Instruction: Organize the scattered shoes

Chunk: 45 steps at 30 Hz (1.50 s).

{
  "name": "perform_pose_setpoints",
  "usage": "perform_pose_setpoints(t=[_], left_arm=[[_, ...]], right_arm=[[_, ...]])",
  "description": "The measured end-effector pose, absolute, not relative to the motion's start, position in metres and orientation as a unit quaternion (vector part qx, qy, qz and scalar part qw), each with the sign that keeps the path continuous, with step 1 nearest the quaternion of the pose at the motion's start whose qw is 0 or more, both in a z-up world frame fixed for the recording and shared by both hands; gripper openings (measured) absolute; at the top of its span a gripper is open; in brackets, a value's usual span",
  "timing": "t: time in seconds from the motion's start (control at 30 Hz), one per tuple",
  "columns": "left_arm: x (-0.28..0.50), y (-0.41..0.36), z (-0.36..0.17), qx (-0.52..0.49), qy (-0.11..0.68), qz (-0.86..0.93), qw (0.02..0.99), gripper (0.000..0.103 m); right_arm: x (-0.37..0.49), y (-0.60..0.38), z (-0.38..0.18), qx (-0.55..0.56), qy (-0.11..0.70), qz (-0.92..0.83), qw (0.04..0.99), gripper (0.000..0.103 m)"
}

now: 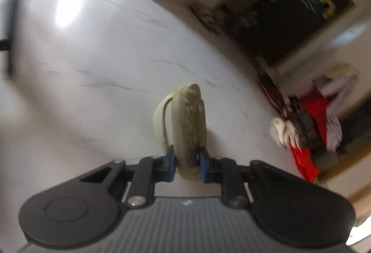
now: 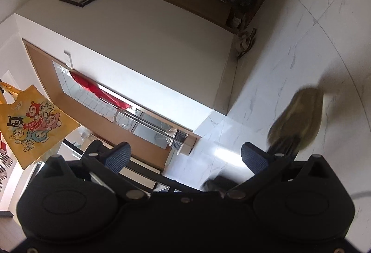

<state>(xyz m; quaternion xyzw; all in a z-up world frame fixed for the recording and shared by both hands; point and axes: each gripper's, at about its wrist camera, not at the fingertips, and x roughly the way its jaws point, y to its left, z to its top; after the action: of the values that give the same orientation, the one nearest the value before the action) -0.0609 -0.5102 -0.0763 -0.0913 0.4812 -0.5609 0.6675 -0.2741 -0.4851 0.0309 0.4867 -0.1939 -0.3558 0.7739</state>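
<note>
Floor: glossy pale marble-look tile w/ thin grey veins, strong glare. Slipper: matt beige, rubbery-looking, sole rough and scuffed w/ dirt. Left claw: matt black plastic, blue pads, small shiny metal screws. Right claw: same matt black plastic, textured dark-blue pads. Tote bag: yellow cloth, printed. Door frame: smooth wood-look.

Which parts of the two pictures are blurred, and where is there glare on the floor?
Left wrist view: the beige shoe in the left gripper is fairly sharp, the clothes pile and the dark shelf behind are smeared, and a bright glare patch lies on the floor. Right wrist view: the same shoe is blurred, the yellow bag is crisp, and glare sits between the open right gripper's fingers.
</note>
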Motion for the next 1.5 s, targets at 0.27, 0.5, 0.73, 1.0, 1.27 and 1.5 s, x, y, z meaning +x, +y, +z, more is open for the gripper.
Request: perform_pose_setpoints(t=[0.27, 0.5, 0.73, 1.0, 1.27, 1.5], left_arm=[[-0.05, -0.372, -0.044, -0.13, 0.44, -0.492, 0.74, 0.015], [-0.081, -0.246, 0.007, -0.173, 0.377, -0.448, 0.792, 0.013], [-0.11, -0.114, 0.04, -0.227, 0.314, -0.37, 0.844, 0.013], [-0.114, 0.009, 0.005, -0.279, 0.318, -0.238, 0.874, 0.017], [-0.084, 0.046, -0.003, -0.31, 0.279, -0.119, 0.901, 0.057], [-0.088, 0.054, 0.031, -0.256, 0.237, -0.117, 0.93, 0.098]], right_arm=[[-0.281, -0.459, 0.047, 0.434, -0.229, -0.362, 0.792, 0.103], [-0.284, -0.439, 0.061, 0.384, -0.243, -0.383, 0.804, 0.103], [-0.27, -0.411, 0.077, 0.301, -0.216, -0.404, 0.836, 0.103], [-0.242, -0.384, 0.09, 0.232, -0.132, -0.403, 0.875, 0.103], [-0.195, -0.351, 0.097, 0.14, -0.017, -0.336, 0.931, 0.103], [-0.132, -0.341, 0.079, 0.182, 0.194, -0.115, 0.957, 0.103]])
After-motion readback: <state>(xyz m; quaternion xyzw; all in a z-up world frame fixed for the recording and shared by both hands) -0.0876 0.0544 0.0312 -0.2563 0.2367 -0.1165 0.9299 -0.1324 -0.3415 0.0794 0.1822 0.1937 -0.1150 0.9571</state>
